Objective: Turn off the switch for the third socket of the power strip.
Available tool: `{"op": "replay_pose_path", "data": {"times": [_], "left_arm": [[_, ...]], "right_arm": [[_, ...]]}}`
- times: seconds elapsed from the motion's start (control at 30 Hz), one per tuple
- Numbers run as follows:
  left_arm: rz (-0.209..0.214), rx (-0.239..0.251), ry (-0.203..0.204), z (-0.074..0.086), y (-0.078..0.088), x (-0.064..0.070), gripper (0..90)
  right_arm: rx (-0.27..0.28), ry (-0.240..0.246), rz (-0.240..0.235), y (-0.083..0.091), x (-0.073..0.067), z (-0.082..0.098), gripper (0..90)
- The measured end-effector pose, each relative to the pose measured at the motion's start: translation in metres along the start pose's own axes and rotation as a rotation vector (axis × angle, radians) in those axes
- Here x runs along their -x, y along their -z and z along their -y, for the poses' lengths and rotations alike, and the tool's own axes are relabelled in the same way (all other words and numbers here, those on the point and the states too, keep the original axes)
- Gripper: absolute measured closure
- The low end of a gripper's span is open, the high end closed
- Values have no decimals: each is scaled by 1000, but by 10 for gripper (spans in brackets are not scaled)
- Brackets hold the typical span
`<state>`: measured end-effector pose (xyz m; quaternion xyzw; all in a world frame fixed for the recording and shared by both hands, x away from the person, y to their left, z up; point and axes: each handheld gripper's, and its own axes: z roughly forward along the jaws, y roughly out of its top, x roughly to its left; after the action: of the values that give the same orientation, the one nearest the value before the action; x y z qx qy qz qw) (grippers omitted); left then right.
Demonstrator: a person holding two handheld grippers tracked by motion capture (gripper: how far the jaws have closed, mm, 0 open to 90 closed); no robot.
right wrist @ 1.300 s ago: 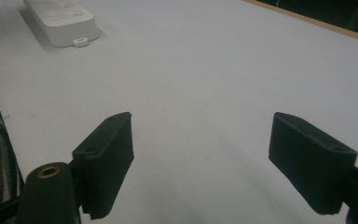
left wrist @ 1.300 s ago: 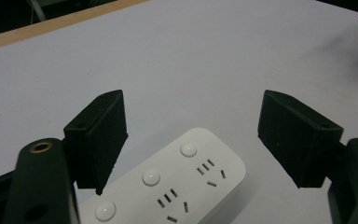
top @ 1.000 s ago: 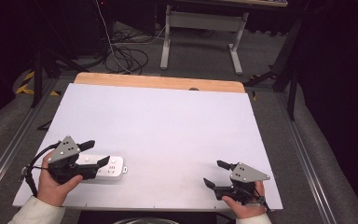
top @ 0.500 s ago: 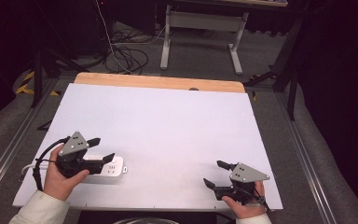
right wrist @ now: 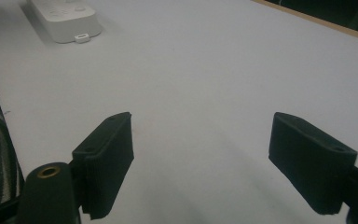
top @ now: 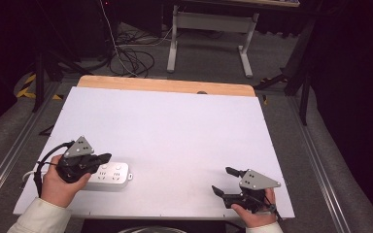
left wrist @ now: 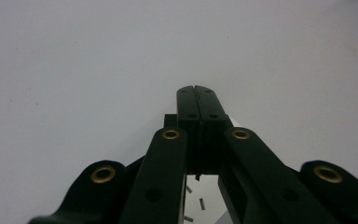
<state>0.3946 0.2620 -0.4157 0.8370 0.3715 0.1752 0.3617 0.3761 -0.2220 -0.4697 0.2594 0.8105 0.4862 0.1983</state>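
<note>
A white power strip (top: 110, 175) lies flat near the front left of the white table (top: 175, 121). My left gripper (top: 105, 158) hovers over the strip's left end, held by a hand in a cream sleeve. In the left gripper view its jaws (left wrist: 196, 88) are pressed together with nothing between them, and a bit of the strip (left wrist: 201, 198) with its socket slots shows underneath. My right gripper (top: 223, 180) rests near the front right edge, open. In the right gripper view its pads (right wrist: 107, 154) stand wide apart over bare table, with the strip (right wrist: 65, 16) far off.
A wooden strip (top: 165, 86) borders the table's far edge. Beyond it the floor holds tangled cables (top: 131, 53) and a metal desk frame (top: 209, 29). Metal rails (top: 320, 160) run along both sides of the table. A white cord (top: 29, 174) trails off the strip's left.
My left gripper has shifted slightly to the right and forward over the power strip. The right gripper has stayed where it was.
</note>
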Motion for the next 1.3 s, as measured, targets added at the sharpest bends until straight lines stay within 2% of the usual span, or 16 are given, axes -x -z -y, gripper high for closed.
{"op": "replay_pose_path", "data": {"times": [0.07,0.1,0.17,0.27,0.33,0.4,0.53,0.7,0.73,1.13,1.17,1.3], "left_arm": [[-28,-39,-16,-1,-2,1,899],[-28,-39,-16,-1,-2,1,898],[-27,-70,-18,-1,-4,2,899],[-47,-103,-30,-2,-7,2,899],[-63,-147,-21,-3,-11,2,899],[-67,-157,-18,-3,-12,2,899],[-77,-211,-3,-3,-16,-1,899],[-92,-241,4,-4,-19,-3,899],[-81,-250,8,-4,-20,-2,899],[-82,-338,8,-5,-29,-3,899],[-100,-352,-1,-5,-29,-3,899],[-95,-353,1,-6,-30,-3,899]], "right_arm": [[0,-1,0,0,0,0,228],[0,-1,0,0,0,0,228],[-1,-1,-1,0,0,0,228],[0,-1,-1,0,0,0,228],[0,-2,-1,0,0,0,228],[1,-3,-4,-1,0,0,228],[-1,-4,-6,-1,0,1,228],[-2,-3,-5,-1,1,1,228],[-2,-3,-6,-1,0,1,228],[-5,-2,-9,-1,0,1,228],[-5,-1,-9,-1,0,1,228],[-5,-2,-10,-1,0,1,228]]}}
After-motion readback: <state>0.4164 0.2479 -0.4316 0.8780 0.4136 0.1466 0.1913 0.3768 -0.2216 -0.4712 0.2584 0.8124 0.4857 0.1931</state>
